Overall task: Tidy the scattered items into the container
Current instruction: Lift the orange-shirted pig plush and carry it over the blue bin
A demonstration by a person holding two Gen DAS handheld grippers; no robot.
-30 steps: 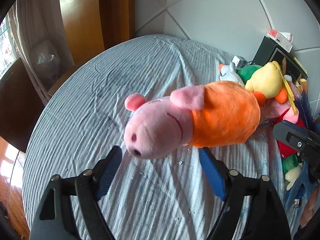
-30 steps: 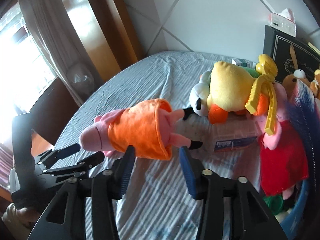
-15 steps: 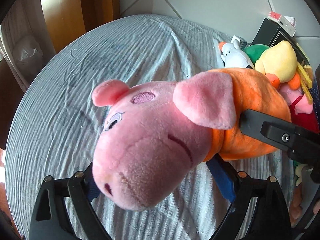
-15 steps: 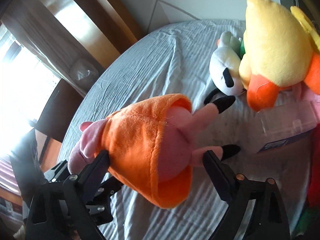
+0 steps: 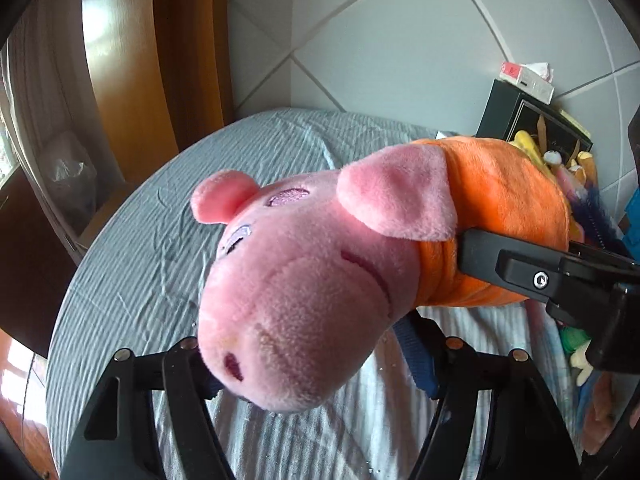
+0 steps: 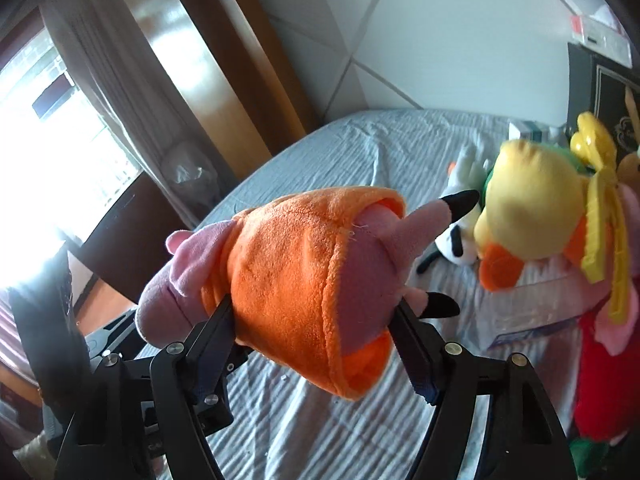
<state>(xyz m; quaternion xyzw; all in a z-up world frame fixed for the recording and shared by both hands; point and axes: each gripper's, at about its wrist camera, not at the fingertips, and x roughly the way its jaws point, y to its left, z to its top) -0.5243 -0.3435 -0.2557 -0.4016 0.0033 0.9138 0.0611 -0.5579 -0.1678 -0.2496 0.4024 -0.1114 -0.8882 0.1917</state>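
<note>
**A:** So what's the layout? Biggest thing first.

**B:** The bed (image 5: 132, 280) with the striped grey sheet carries everything. At its far right edge there's a pile of soft toys (image 6: 532, 208), a yellow duck on top, packed against the wall. I can't make out the container's rim properly, only a hint of blue low at the right.

**A:** And the pig?

**B:** The pig plush (image 5: 320, 280) in the orange dress is up off the sheet, held between both tools. Its long axis runs roughly left to right: snout toward the left side, feet toward the pile.

**A:** Who's got which end?

**B:** The left gripper (image 5: 312, 364) has the head between its fingers, the right gripper (image 6: 316, 324) straddles the dress, with the black feet sticking out past it toward the duck. Both pairs of fingers are closing, and each looks pressed into the plush.

**A:** So which hand leads?

**B:** My guess is the right one. It's nearer the pile, so the pig would travel feet first toward that right edge.
</note>
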